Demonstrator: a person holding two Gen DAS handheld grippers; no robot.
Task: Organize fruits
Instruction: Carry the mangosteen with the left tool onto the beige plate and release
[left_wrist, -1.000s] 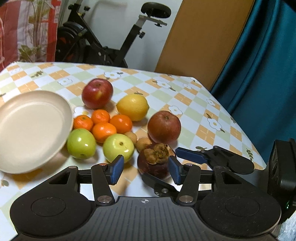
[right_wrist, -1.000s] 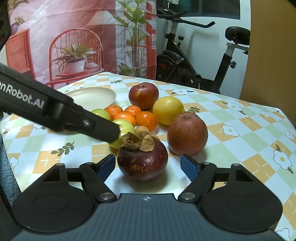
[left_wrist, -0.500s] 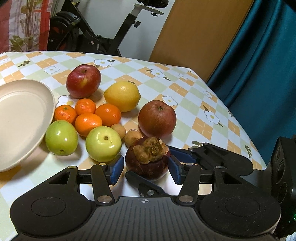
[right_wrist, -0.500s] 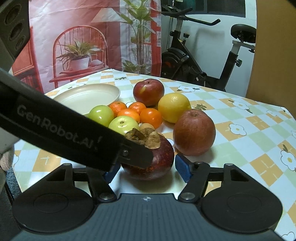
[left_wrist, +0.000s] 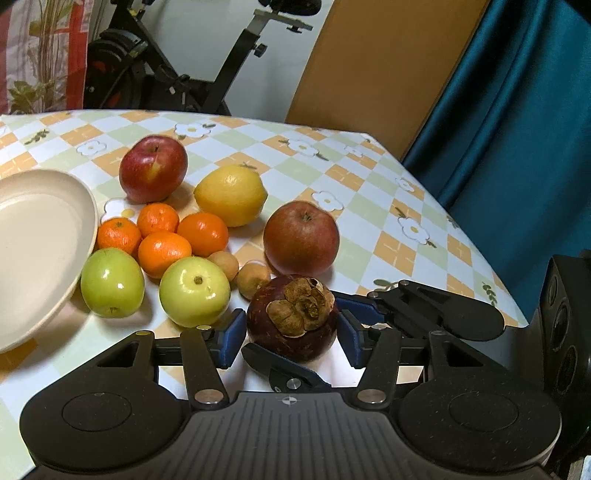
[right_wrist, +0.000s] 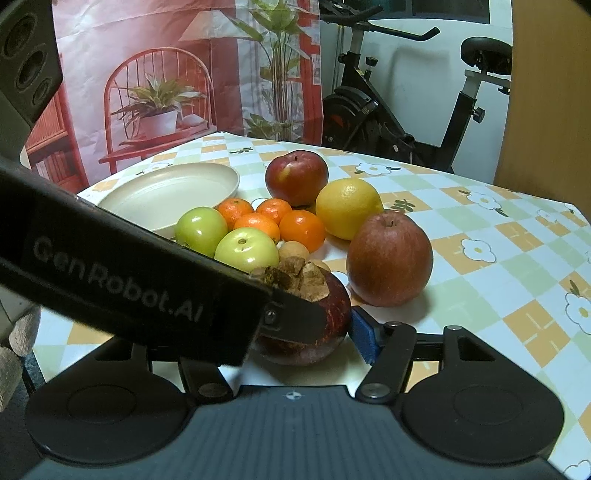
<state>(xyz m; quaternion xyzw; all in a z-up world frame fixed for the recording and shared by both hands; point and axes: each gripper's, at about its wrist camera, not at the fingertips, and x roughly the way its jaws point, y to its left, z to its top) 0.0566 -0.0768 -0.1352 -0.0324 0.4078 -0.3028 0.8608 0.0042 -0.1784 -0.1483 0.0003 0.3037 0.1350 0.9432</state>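
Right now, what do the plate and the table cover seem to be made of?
The plate looks like matte ceramic or a fibre composite: flat cream colour, no glare, a thick rounded rim; which one it is I cannot tell. The table cover looks like smooth vinyl or oilcloth: a printed check-and-flower pattern with a soft sheen near the fruit.

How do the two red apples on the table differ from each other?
The far red apple is glossy deep red with a yellow patch; the near red apple is duller, brownish red and streaked. The far one lies beside the plate's far end, behind the oranges; the near one sits apart, just behind the mangosteen. Both stand stem up on the tablecloth.
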